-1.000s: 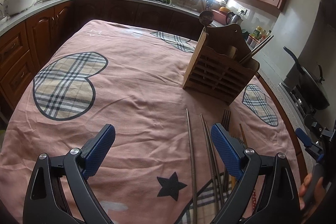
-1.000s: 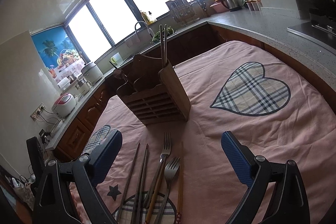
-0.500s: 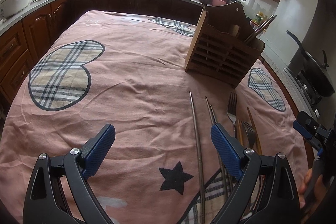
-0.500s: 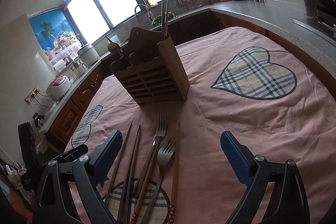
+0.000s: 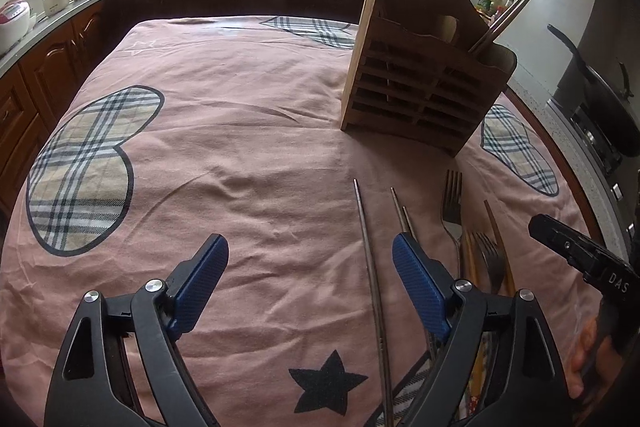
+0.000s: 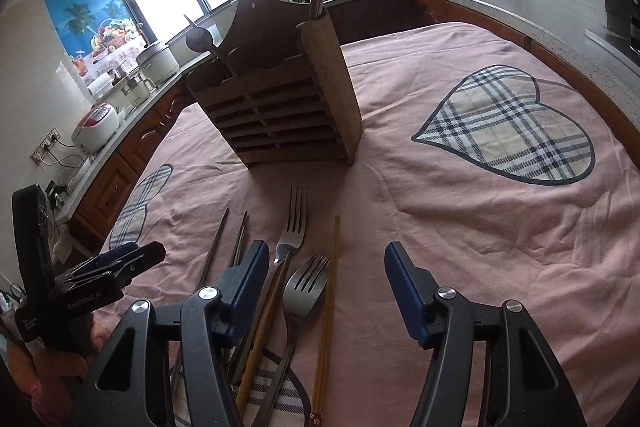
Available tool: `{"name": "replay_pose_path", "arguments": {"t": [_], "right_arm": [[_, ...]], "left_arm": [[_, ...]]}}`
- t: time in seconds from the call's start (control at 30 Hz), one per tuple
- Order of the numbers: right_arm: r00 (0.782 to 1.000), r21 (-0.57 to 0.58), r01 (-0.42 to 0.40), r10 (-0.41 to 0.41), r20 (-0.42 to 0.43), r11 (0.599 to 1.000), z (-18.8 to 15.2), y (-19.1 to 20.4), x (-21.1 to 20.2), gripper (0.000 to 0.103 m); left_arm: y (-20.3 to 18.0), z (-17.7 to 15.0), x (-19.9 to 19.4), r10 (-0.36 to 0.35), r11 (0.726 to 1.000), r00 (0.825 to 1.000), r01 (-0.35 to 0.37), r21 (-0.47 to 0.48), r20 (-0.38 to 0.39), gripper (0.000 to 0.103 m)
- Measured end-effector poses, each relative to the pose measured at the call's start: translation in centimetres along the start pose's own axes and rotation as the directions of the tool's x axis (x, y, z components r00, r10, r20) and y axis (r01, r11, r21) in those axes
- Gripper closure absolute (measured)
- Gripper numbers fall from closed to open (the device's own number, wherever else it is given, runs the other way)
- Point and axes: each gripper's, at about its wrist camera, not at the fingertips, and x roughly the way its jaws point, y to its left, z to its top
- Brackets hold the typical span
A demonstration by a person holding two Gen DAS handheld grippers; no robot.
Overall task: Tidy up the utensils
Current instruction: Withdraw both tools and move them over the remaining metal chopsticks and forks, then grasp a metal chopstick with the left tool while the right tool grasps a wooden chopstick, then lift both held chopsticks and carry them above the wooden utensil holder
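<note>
Kitchen table under a pink tablecloth: right gripper is spread wide, empty, touching nothing, hovering over the loose utensils — short fork, long fork and wooden chopstick lie between its pads, with the wooden holder standing upright just beyond them. Left gripper is also wide and empty, a metal chopstick lying between its fingers. Likely risk: the pieces lie packed side by side and partly overlapping, so closing could pinch two at once or skid a thin stick on the wrinkled cloth.
</note>
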Motion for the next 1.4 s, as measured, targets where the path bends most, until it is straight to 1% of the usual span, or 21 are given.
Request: {"name": "replay_pose_path", "arguments": {"t": [0.03,0.13,0.17,0.2,0.23,0.33,0.43,0.47,0.53,0.57,0.6,0.63,0.67,0.73,0.77,0.83,0.93,1.0,1.27,1.4], "right_arm": [[1.0,-0.005,0.003,-0.003,-0.01,1.0,0.1,0.0,0.4,0.046],[0.999,-0.011,0.014,-0.014,-0.042,1.0,0.5,-0.1,1.7,0.051],[0.999,-0.013,0.016,-0.017,-0.051,1.0,0.6,-0.2,2.1,0.051],[0.998,-0.018,0.021,-0.022,-0.06,1.0,0.8,-0.2,2.5,0.054],[0.997,-0.022,0.024,-0.025,-0.067,0.999,0.9,-0.2,2.8,0.057],[0.995,-0.037,0.028,-0.031,-0.09,0.999,1.2,-0.3,3.8,0.059],[0.993,-0.05,0.031,-0.036,-0.108,0.998,1.5,-0.4,4.5,0.06],[0.993,-0.055,0.033,-0.039,-0.114,0.998,1.6,-0.4,4.7,0.062],[0.991,-0.061,0.034,-0.042,-0.13,0.998,1.7,-0.5,5.3,0.068],[0.99,-0.063,0.035,-0.043,-0.137,0.997,1.7,-0.5,5.5,0.071],[0.989,-0.067,0.04,-0.049,-0.142,0.997,1.7,-0.5,5.8,0.075],[0.988,-0.071,0.044,-0.054,-0.143,0.996,1.7,-0.5,6.0,0.08],[0.989,-0.074,0.047,-0.057,-0.139,0.996,1.7,-0.6,6.0,0.082],[0.989,-0.072,0.049,-0.058,-0.136,0.996,1.8,-0.6,6.0,0.095],[0.99,-0.066,0.04,-0.049,-0.135,0.997,1.8,-0.7,5.9,0.095],[0.991,-0.066,0.033,-0.041,-0.127,0.997,1.9,-0.6,5.5,0.096],[0.994,-0.066,0.019,-0.027,-0.109,0.998,2.2,-0.4,4.5,0.097],[0.995,-0.065,0.011,-0.017,-0.094,0.998,2.3,-0.3,3.7,0.098],[1.0,-0.044,-0.026,0.025,-0.018,0.999,2.9,0.1,-0.3,0.098],[0.999,-0.047,-0.038,0.039,0.011,0.998,3.2,0.9,-1.8,0.098]], "left_arm": [[-0.2,0.2,0.4,-0.003,1.0,1.0,0.003,0.012,-0.008,0.02],[-1.0,0.8,1.7,0.001,0.999,1.0,0.001,0.046,-0.028,0.024],[-1.3,1.0,2.2,0.001,0.998,0.999,0.001,0.059,-0.036,0.027],[-1.7,1.1,2.7,0.005,0.997,0.999,-0.001,0.073,-0.045,0.029],[-2.0,1.3,3.2,0.009,0.996,0.998,-0.004,0.087,-0.057,0.032],[-2.9,1.8,4.8,0.027,0.991,0.995,-0.015,0.13,-0.091,0.042],[-3.5,2.1,6.0,0.036,0.988,0.991,-0.017,0.15,-0.126,0.045],[-3.6,2.0,6.3,0.049,0.986,0.991,-0.028,0.162,-0.126,0.045],[-4.2,1.9,6.4,0.073,0.979,0.991,-0.05,0.198,-0.11,0.046],[-4.3,1.9,6.5,0.069,0.978,0.992,-0.046,0.205,-0.108,0.052],[-4.5,2.0,6.5,0.06,0.978,0.992,-0.036,0.207,-0.11,0.056],[-4.7,2.1,6.5,0.057,0.976,0.992,-0.032,0.215,-0.111,0.067],[-4.9,2.2,6.5,0.053,0.974,0.992,-0.026,0.226,-0.114,0.082],[-5.6,2.4,6.8,0.052,0.969,0.991,-0.021,0.248,-0.12,0.096],[-5.8,2.4,6.8,0.056,0.967,0.991,-0.024,0.254,-0.121,0.097],[-5.8,2.4,6.7,0.04,0.969,0.991,-0.008,0.248,-0.125,0.097],[-4.7,2.5,6.0,0.0,0.978,0.991,0.028,0.208,-0.133,0.099],[-3.9,2.6,5.1,-0.027,0.983,0.992,0.049,0.174,-0.126,0.099],[-1.6,2.3,-0.6,-0.122,0.99,0.992,0.125,0.072,-0.043,0.099],[-1.0,2.2,-3.3,-0.142,0.989,0.99,0.141,0.041,0.007,0.099]]}}
